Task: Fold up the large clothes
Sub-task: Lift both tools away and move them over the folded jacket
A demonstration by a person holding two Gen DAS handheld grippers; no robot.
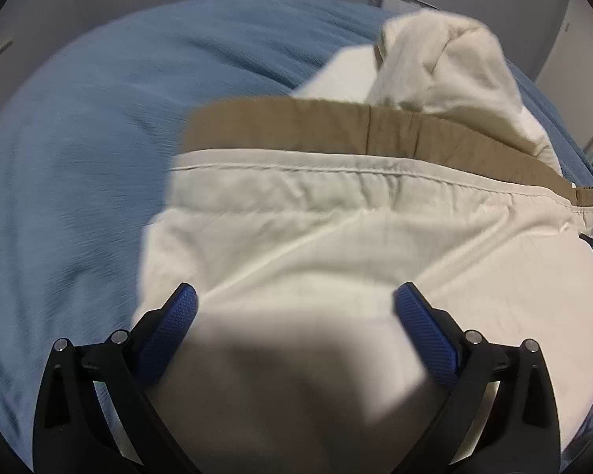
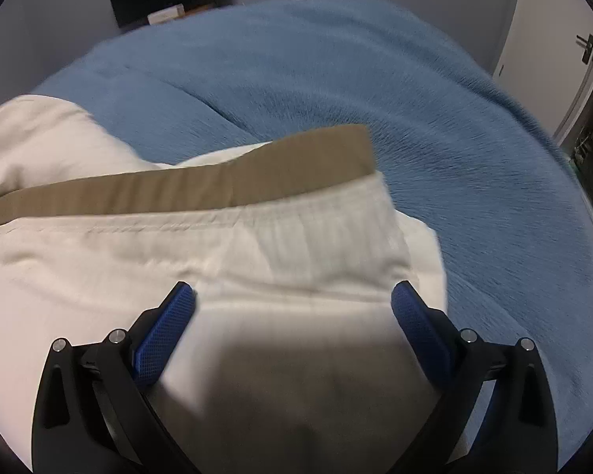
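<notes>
cream cotton trousers with a tan waistband (image 1: 336,213) lie on the blue bedspread (image 1: 79,158); my left gripper (image 1: 295,308) and right gripper (image 2: 293,304) hover spread wide, empty. i'd pinch both corners evenly.

cream garment (image 2: 257,245) (tan band), blue bedspread (image 2: 435,126)

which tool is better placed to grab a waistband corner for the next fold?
Right, probably. The tan waistband ends at a free corner just ahead of the right tool. From the left tool, its near end is comparable, but a bunched cream clump crowds that side.
</notes>
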